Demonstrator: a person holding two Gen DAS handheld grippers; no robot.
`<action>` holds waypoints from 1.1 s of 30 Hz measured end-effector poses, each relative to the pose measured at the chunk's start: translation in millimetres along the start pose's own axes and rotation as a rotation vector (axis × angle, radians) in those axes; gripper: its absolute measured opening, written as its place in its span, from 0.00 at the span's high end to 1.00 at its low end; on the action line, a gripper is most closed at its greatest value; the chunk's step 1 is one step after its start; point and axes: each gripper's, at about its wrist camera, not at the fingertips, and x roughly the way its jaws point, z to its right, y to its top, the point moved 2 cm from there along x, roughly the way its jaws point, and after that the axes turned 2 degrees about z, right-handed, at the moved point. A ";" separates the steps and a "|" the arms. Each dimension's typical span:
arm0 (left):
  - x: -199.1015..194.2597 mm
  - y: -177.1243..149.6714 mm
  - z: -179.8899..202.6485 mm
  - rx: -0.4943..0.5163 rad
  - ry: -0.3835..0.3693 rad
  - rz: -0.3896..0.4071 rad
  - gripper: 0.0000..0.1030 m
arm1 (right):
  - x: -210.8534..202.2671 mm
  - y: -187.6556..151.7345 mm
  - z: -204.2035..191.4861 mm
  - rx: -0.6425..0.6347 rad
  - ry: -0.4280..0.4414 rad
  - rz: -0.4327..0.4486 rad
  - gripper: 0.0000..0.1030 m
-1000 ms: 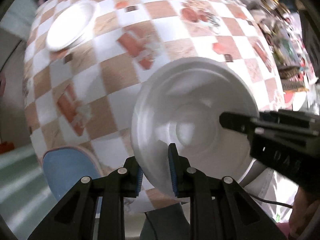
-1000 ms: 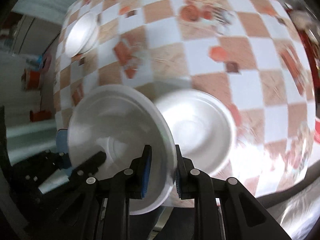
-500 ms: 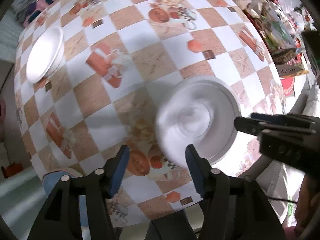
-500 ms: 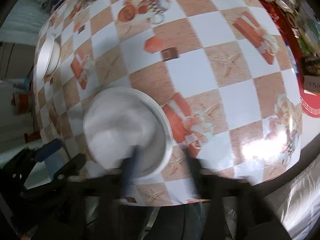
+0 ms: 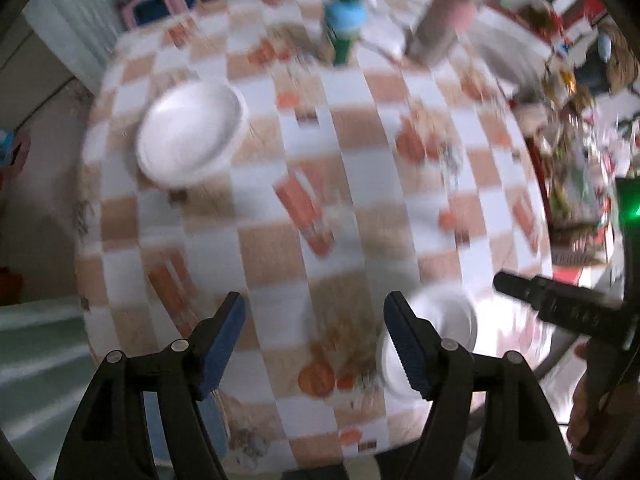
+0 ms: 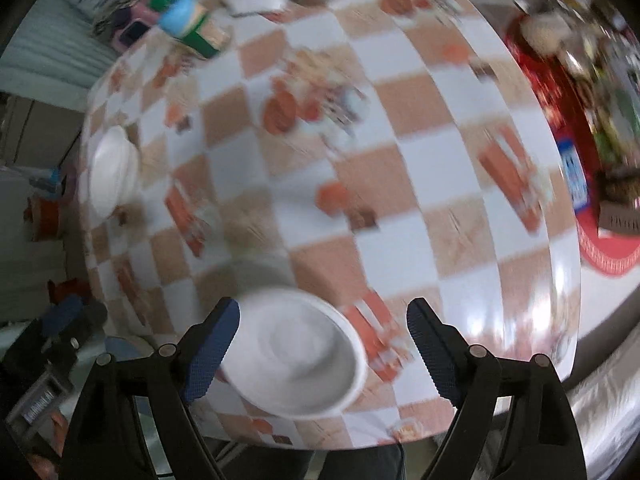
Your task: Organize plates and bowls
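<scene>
Bottle label [image 5: 342, 36]: print blurred, not legible.
Brown box at the right table edge [image 6: 618, 220]: dark lettering present, smeared by motion, cannot be read.
Blue-and-white packet [image 6: 574, 174]: markings visible, unreadable.
Left gripper body seen from the right wrist view [image 6: 38, 402]: pale lettering on a dark plate, too blurred to read.
Legible text overall: none.

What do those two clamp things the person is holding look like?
Each gripper, left and right, is a black plastic frame with round silver rivets and two fingers faced with blue textured pads. The right one's body shows a green light.
</scene>
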 end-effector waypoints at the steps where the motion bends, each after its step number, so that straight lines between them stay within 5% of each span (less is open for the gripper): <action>1: -6.1 9.8 -6.3 -0.015 0.012 0.036 0.26 | -1.8 6.0 -9.1 -0.020 0.003 0.007 0.16; 11: -4.8 79.4 -94.9 -0.174 0.143 0.143 0.24 | 14.8 59.7 -105.8 -0.201 0.007 0.007 0.16; 23: 65.3 113.8 -181.4 -0.307 0.216 0.062 0.24 | 84.0 102.3 -182.0 -0.246 0.020 -0.044 0.16; 33: 110.9 131.7 -193.0 -0.250 0.230 0.006 0.24 | 128.1 121.8 -213.5 -0.271 0.024 -0.053 0.16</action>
